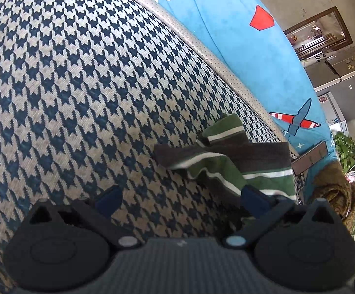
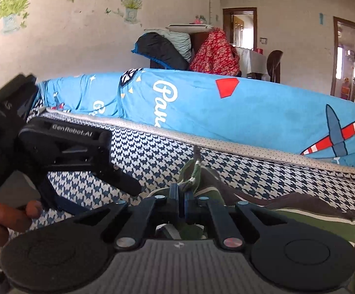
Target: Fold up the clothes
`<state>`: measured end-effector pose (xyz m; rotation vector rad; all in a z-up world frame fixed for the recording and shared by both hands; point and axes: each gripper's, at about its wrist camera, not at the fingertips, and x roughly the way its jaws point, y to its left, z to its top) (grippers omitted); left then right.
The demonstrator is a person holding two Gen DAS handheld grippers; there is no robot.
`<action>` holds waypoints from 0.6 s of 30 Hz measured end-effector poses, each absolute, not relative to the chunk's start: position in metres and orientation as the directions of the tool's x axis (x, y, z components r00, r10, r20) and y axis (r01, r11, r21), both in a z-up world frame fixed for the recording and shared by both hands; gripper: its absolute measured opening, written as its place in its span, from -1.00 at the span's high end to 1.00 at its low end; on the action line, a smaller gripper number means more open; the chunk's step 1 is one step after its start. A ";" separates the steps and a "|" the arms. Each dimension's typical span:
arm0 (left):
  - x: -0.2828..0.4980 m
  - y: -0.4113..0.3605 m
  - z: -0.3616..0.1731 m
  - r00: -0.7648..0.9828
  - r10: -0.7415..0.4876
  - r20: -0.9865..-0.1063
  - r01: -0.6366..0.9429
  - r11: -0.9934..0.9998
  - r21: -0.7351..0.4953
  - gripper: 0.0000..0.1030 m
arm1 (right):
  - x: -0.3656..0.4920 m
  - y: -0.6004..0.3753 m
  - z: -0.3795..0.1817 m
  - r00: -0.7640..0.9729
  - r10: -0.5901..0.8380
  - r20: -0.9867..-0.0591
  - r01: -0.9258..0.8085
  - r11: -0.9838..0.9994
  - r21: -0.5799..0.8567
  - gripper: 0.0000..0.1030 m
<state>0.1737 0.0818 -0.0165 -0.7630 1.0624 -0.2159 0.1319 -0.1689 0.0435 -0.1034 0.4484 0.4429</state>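
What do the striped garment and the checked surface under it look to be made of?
Striped garment: seems a soft knit, likely cotton jersey, matte; it drapes in loose ripples. Checked surface: a coarse woven upholstery fabric in navy and beige houndstooth, with ribbed thread texture showing; the fibre cannot be told.

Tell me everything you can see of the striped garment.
The striped garment is soft knit cloth in green, dark brown and thin white bands. It lies crumpled and partly folded on the houndstooth cushion. The right claw is shut on a bunched edge, lifting it. The left claw is open beside it.
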 end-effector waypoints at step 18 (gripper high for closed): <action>0.184 0.026 -0.037 0.433 -0.584 -0.687 -0.192 0.684 -0.703 -1.00 | 0.101 -0.196 0.029 0.727 0.322 -0.606 -0.489 0.863 -0.127 0.88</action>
